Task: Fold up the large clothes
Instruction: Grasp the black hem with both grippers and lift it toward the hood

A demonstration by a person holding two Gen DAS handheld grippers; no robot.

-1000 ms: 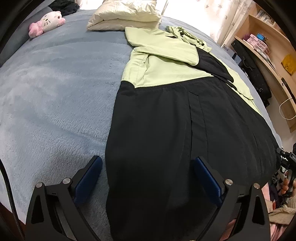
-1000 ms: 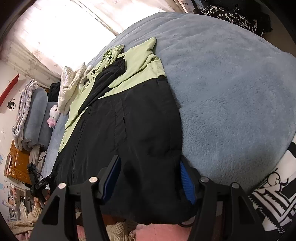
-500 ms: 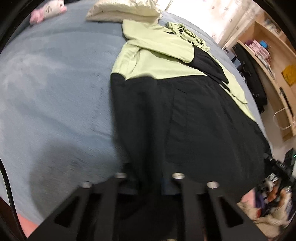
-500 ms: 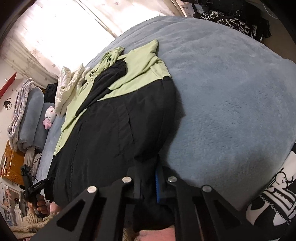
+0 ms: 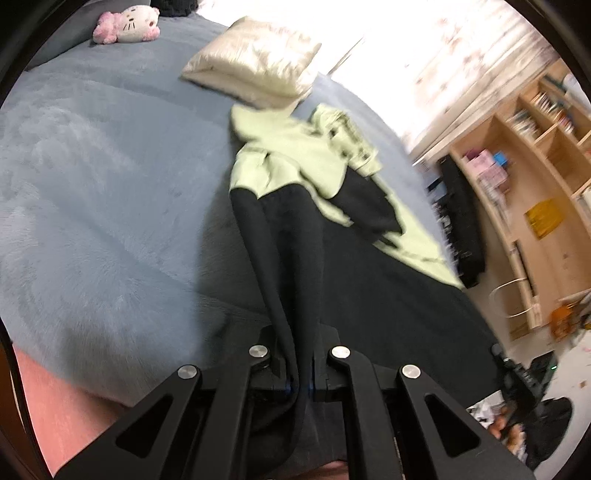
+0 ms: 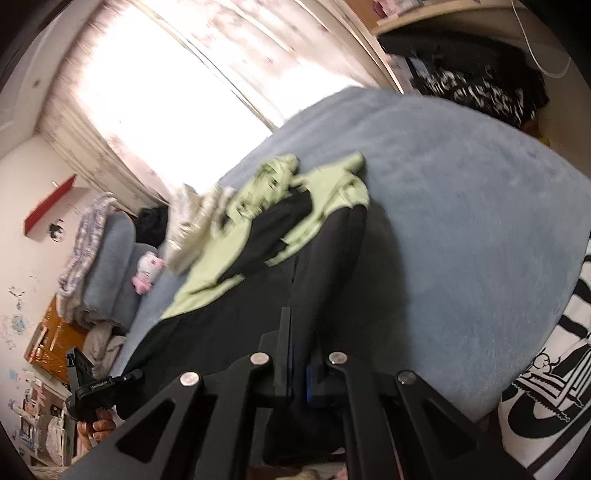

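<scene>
Both hand-held grippers — left point(image 5: 301, 384), right point(image 6: 297, 382) — clamped on jacket point(image 5: 362, 295) hem, near edge of bed point(image 5: 92, 206). Advice: lift evenly, carry hem far toward green top — keep cloth taut.

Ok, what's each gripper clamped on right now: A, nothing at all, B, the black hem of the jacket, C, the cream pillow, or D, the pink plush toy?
B: the left gripper and the right gripper are each shut on black fabric at the jacket hem, which pulls up from the bed.

One black-and-green garment point(image 5: 354, 280), one cream pillow point(image 5: 255, 70), one pink-white plush toy point(image 5: 125, 26), one blue-grey bed point(image 5: 92, 184), two tools: left tool point(image 5: 300, 384), right tool point(image 6: 297, 380).
</scene>
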